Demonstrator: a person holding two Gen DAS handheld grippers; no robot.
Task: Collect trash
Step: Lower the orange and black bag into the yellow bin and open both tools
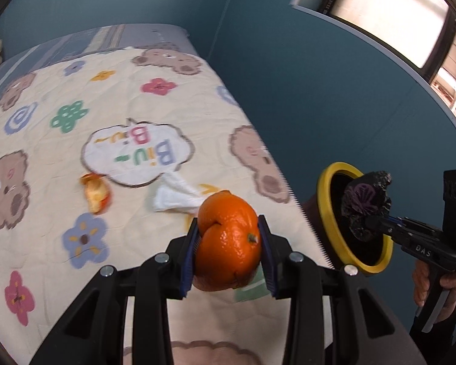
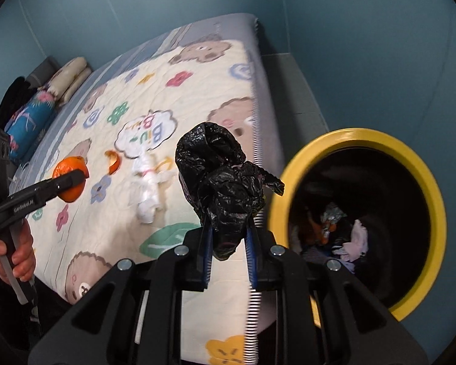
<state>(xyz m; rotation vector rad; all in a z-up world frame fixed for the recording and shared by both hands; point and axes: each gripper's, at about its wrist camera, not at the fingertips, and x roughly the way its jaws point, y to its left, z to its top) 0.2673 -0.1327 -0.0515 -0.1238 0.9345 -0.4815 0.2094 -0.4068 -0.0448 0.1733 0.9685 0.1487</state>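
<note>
My left gripper is shut on an orange peel shell and holds it above the cartoon quilt; the right wrist view shows the same gripper and peel at the left. My right gripper is shut on a crumpled black plastic bag beside the mouth of a yellow-rimmed bin. From the left wrist view the bag hangs in front of the bin's opening. A smaller piece of peel and a white tissue lie on the quilt.
The bin stands on the floor against the bed's edge and holds several scraps. Pillows and folded bedding are stacked at the bed's far left. Blue walls surround the bed and a window sits high on the right.
</note>
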